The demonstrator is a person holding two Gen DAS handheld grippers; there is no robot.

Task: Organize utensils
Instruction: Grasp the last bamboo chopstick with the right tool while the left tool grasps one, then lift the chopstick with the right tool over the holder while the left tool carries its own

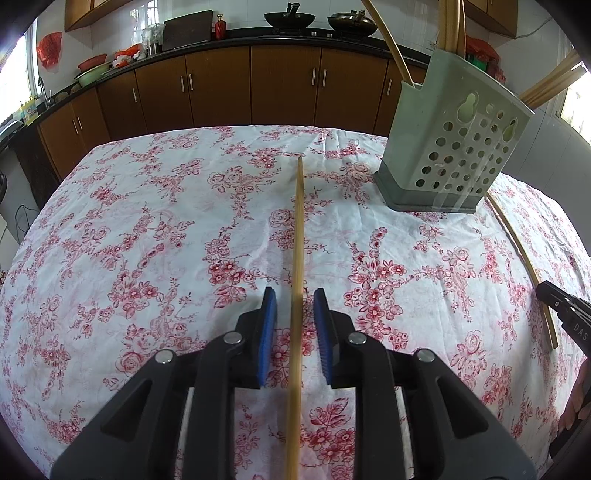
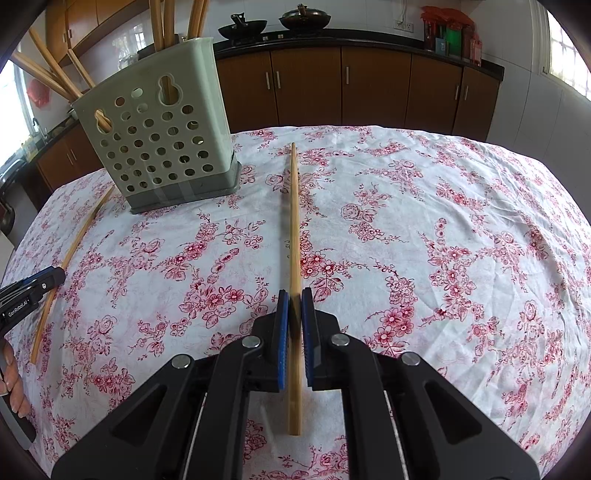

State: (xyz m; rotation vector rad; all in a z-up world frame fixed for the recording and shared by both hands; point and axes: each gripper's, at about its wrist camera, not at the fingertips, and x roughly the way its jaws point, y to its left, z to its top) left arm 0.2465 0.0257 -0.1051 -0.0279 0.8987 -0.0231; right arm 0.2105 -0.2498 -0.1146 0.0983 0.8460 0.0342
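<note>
Right gripper (image 2: 294, 306) clamped on one chopstick (image 2: 294, 236); left gripper (image 1: 295, 308) spread astride second chopstick (image 1: 298, 236). One perforated holder (image 2: 162, 136) at 10 o'clock, several chopsticks inside.

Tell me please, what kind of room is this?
Most likely a home kitchen. Two woks sit on a stove along a dark counter with wooden cabinets under it. Nearer, a table with a floral cloth carries a perforated chopstick holder with bamboo chopsticks in it.

Only the utensil holder (image 2: 162, 129) obstructs the floral tablecloth (image 2: 443, 240).
</note>
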